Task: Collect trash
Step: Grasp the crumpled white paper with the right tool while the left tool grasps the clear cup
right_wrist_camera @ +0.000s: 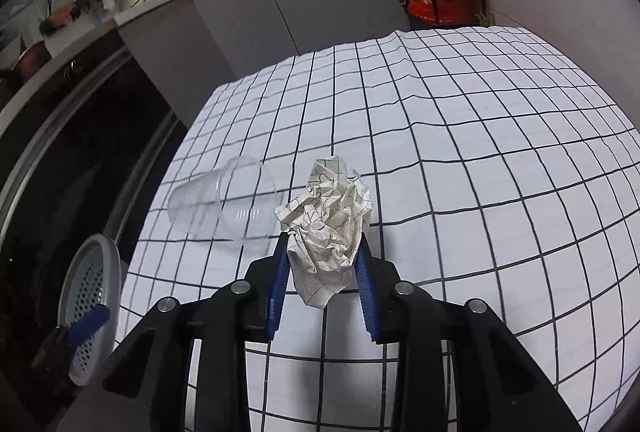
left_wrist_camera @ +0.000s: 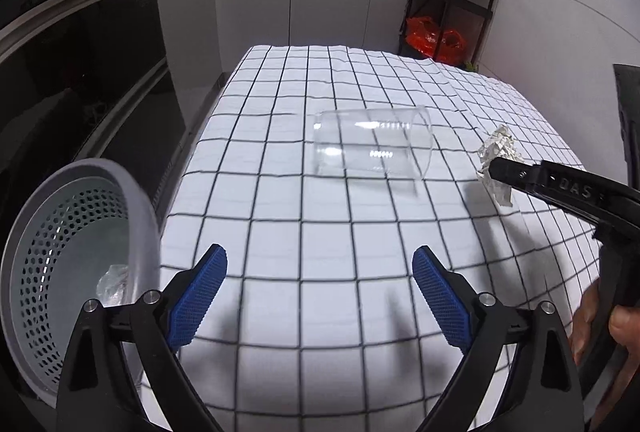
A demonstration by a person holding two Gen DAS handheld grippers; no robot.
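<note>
Between right hand-held gripper [right_wrist_camera: 324, 272] pads | crumpled paper [right_wrist_camera: 328, 228] | white, line-printed, pinched

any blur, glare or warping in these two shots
Left wrist view: grid tablecloth bulges from fisheye, bin rim smeared, bright glints on the clear cup. Right wrist view: same bulge, cup faint and slightly smeared, paper ball sharp, dark corners.

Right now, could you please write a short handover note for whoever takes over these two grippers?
Right gripper: shut on the crumpled paper.
Left gripper: open, empty, by the grey perforated bin.
Clear plastic cup: on its side on the checked tablecloth.
Done: one clear scrap in the bin.
Left: bin the paper, then the cup.
</note>
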